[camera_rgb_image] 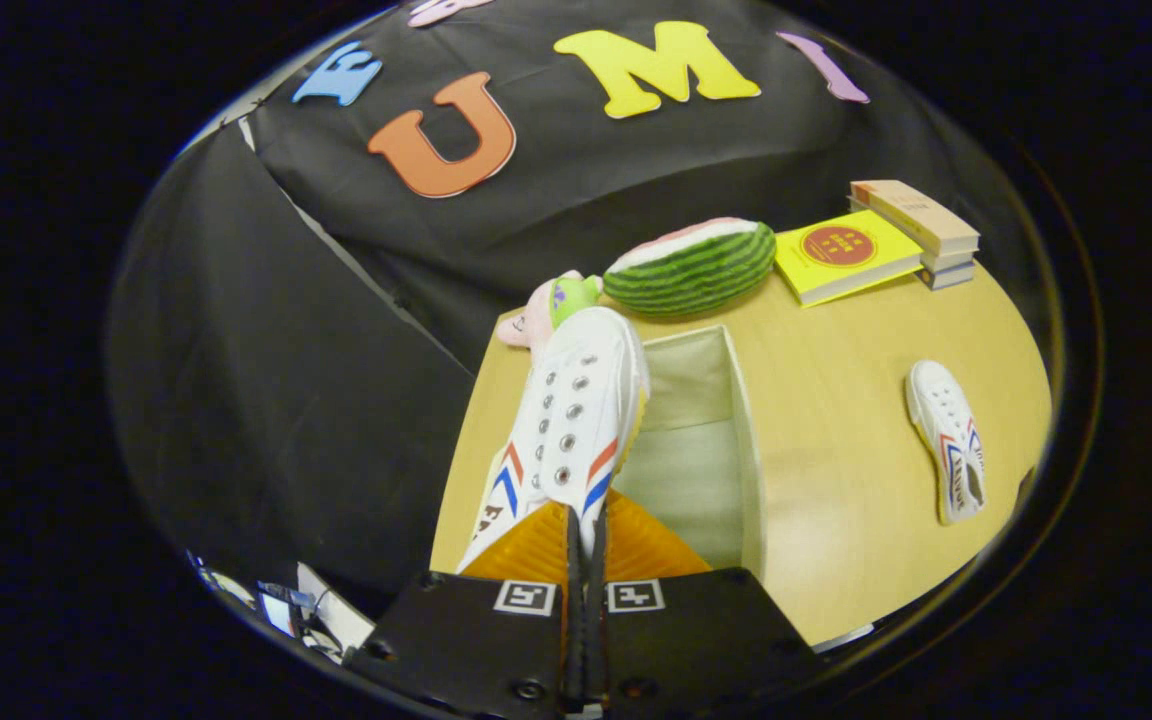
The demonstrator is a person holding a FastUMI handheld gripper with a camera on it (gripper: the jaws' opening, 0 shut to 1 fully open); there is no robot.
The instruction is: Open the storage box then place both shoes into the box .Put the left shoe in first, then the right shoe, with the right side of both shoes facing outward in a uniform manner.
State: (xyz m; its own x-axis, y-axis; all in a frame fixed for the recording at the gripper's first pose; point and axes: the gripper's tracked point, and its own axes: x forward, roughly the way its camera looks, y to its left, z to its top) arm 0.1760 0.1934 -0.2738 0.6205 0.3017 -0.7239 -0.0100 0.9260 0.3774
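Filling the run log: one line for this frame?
jaws: shut on held shoe | gripper: above open storage box | second shoe: on table, right of box | placed: none yet

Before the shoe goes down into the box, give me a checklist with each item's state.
1. Grip: the gripper is shut on the held shoe, pinching its heel end: ok.
2. Box open: the storage box shows its bare inside, no lid across it: ok.
3. Shoe over the opening: it hangs at the box's near wall, toe pointing beyond the fingers: cannot tell.
4. Which shoe is held, left or right: cannot tell.
5. Second shoe lies on the table, apart from the box: ok.
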